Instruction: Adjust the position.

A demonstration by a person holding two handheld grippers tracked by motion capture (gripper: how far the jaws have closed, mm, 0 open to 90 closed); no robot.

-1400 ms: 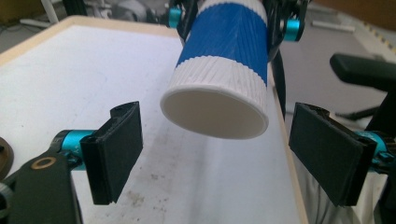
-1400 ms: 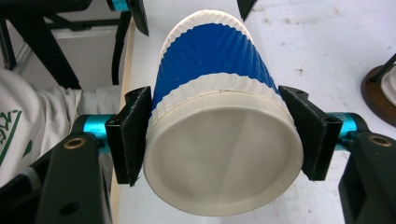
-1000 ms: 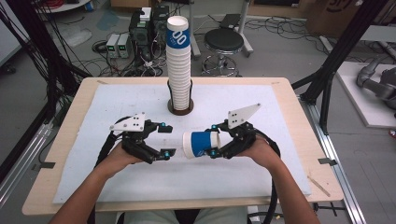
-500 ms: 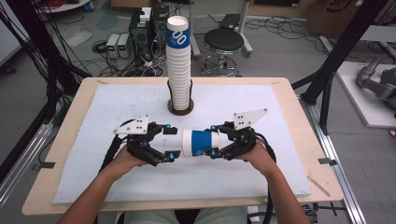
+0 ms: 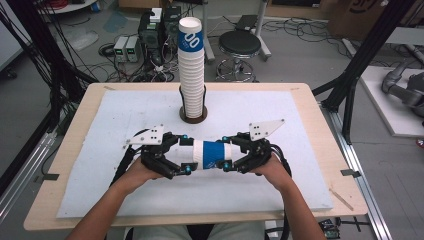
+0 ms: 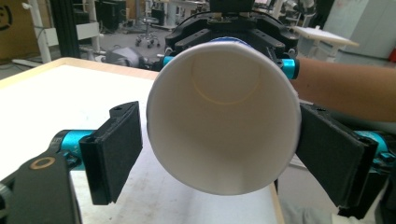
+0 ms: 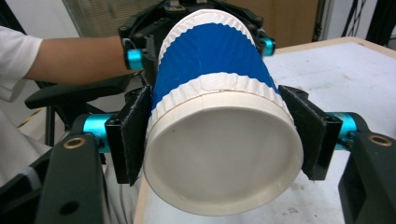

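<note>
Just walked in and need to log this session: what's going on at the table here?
A person holds a paper cup level above the white mat, between two hand-held tools. The right tool is clamped on the cup's base end. The left tool sits around the open rim; its jaws have just been opening, with a gap showing at one pad. A tall stack of cups stands behind.

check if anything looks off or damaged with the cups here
Nothing stands out. The cup lies level above the mat, undented, its base end in the right tool and its open mouth between the left tool's open jaws. The stack stands upright in its holder.
</note>
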